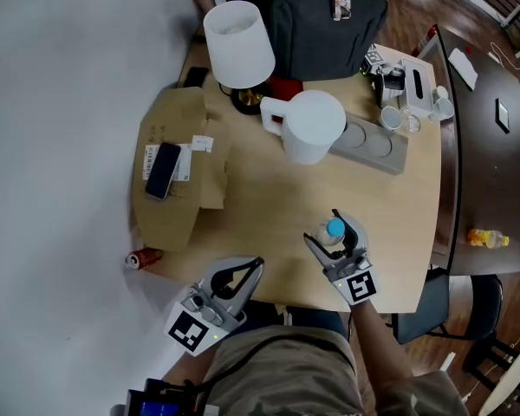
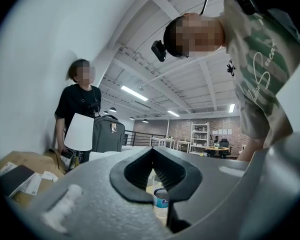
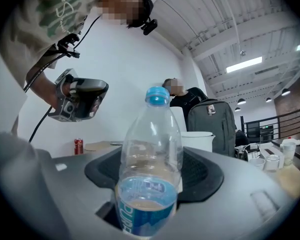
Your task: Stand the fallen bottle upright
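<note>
My right gripper point(image 1: 328, 232) clamps the clear, blue-capped plastic bottle point(image 3: 150, 159), its long axis vertical at lower centre; my left gripper point(image 1: 256, 263), closed and empty, sits lower left.

Grey hand-held gripper point(image 1: 329, 230), marker cube point(image 1: 360, 287), green patterned shirt point(image 1: 286, 373)

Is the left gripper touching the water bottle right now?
Apart. The head view shows a stretch of table between the left gripper and the water bottle.

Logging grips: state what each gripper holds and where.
Right gripper grips the upright bottle by its body; left gripper, jaws shut, holds nothing.
</note>
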### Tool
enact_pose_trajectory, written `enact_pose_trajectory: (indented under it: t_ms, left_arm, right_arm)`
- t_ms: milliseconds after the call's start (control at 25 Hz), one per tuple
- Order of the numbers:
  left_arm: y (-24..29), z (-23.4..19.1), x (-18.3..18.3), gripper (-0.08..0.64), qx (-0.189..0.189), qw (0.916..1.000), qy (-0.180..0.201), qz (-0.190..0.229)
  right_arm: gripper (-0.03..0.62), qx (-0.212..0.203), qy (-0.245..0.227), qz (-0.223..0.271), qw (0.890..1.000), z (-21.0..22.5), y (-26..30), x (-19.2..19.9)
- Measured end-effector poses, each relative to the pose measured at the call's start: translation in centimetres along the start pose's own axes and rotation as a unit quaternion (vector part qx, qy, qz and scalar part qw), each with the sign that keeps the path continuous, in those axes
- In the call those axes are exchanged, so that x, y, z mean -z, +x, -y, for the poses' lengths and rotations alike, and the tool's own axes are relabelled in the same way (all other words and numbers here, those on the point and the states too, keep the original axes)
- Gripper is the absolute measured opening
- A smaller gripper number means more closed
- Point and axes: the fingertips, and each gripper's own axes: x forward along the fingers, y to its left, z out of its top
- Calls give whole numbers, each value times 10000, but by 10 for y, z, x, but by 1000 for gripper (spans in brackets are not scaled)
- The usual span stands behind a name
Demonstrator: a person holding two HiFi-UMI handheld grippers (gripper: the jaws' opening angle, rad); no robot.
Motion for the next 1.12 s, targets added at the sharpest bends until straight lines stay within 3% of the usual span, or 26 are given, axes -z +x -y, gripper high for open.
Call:
enact_pose_trajectory:
  t_ms: [240, 520, 1120]
  left_arm:
    - [0, 6, 12, 3, -1, 10000, -35, 57]
    - [-9, 13, 16, 3, 5, 10000, -54, -10]
    - [-9, 16, 48, 3, 41, 9999, -67, -144]
  right_arm:
    - [318, 68, -13, 49, 10000, -3, 0, 24]
    - [322, -132, 9, -92, 9999, -20, 13, 58]
    - [319, -138, -91, 21, 9999, -29, 12, 67]
